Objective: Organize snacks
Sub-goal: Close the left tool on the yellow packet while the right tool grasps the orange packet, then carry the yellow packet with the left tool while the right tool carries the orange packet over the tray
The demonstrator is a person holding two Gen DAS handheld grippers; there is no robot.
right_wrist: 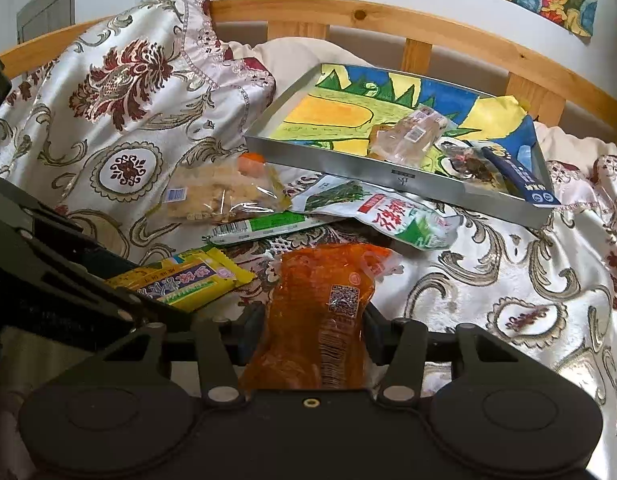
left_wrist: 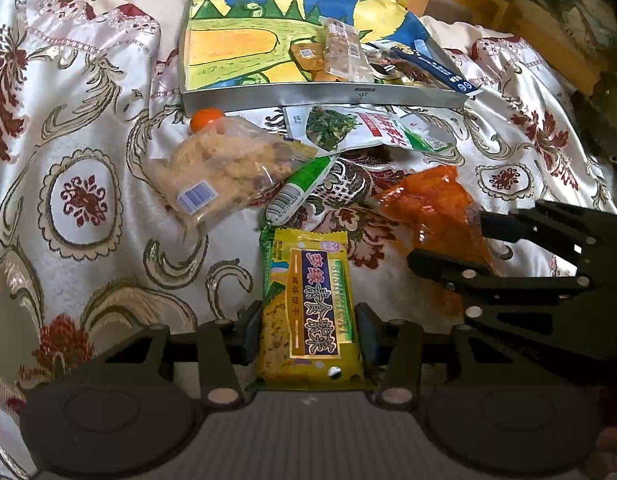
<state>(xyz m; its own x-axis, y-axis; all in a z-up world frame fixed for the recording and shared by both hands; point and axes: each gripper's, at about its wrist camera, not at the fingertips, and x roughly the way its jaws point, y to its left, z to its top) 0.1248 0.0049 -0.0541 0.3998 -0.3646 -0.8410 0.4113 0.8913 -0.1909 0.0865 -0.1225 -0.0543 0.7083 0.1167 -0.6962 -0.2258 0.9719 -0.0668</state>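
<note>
Yellow cracker packet (left_wrist: 308, 308) sits at the bottom middle of the left view, and the left tool (left_wrist: 308, 330) is clenched on its sides. Near the bottom middle of the right view, the right tool (right_wrist: 310, 330) squeezes an orange snack bag (right_wrist: 320, 312). Both lie on the flowery bed cover (left_wrist: 88, 160). Up top, a silver tray (left_wrist: 320, 98) holds more snacks.

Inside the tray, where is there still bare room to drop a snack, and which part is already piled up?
The tray has its whole left half free: bare painted floor from the left wall to the clear cracker packs. The right end is crowded with those packs, dark wrappers and a blue sachet. The bedspread left of the clear crisps bag is also open.
</note>
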